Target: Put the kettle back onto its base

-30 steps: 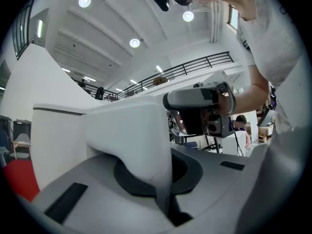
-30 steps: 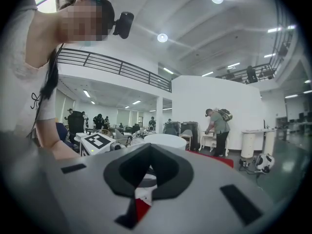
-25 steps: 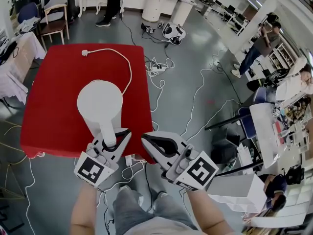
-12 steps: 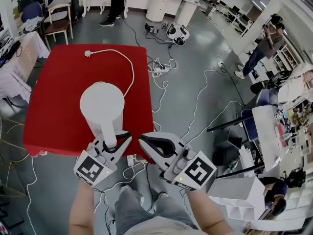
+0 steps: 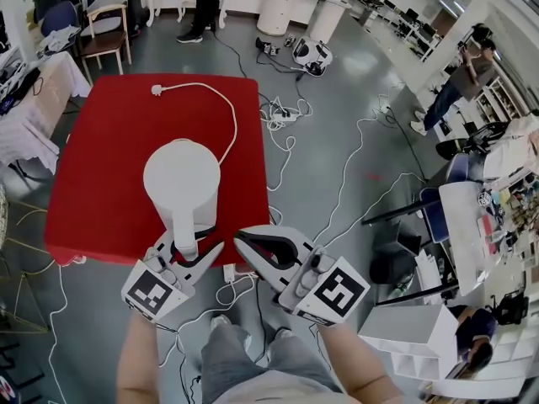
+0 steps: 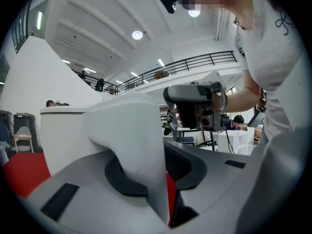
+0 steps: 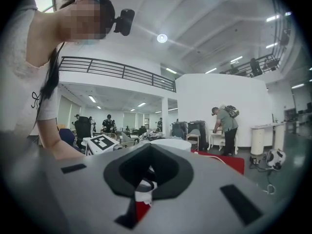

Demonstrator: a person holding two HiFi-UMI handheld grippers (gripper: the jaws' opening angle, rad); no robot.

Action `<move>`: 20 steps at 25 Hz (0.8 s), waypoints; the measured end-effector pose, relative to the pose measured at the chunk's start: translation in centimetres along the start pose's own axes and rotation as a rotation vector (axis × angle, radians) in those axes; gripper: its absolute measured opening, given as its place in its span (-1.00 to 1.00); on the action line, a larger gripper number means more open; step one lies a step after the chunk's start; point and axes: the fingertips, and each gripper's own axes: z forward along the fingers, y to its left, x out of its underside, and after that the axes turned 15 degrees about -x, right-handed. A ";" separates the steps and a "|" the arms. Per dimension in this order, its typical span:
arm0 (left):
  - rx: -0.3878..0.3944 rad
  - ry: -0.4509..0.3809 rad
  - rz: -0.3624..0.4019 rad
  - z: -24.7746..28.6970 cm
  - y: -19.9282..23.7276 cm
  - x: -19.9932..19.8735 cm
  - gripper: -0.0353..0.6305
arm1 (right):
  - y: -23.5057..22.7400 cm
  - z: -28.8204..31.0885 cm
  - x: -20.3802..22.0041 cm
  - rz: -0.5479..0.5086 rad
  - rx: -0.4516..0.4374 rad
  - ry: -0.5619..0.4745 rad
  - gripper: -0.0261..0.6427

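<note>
A white kettle [image 5: 181, 179] stands upright on the red table [image 5: 101, 167], its white cord [image 5: 229, 123] running to a loose plug [image 5: 156, 90]. The kettle body hides whatever is under it. My left gripper [image 5: 190, 247] sits at the table's near edge with the kettle's handle [image 5: 186, 236] between its jaws, which are opening. In the left gripper view the handle [image 6: 131, 145] still lies against one jaw, and a red gap shows at the other. My right gripper [image 5: 241, 241] hovers just right of it, off the table edge, shut on nothing [image 7: 145, 191].
Cables and a power strip [image 5: 282, 116] trail over the grey floor right of the table. A socket block [image 5: 227, 273] lies under the near edge. A chair [image 5: 108, 25] stands at the back left, and white boxes [image 5: 404, 331] at the right. People stand far off.
The left jaws have spread apart from the kettle's handle, which they clamped before. The kettle stays where it was. The right gripper has barely moved.
</note>
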 end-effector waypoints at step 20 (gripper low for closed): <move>0.164 -0.053 -0.081 -4.2 2.2 1.1 -0.61 | 1.0 1.6 0.3 0.010 -0.039 -0.006 -0.90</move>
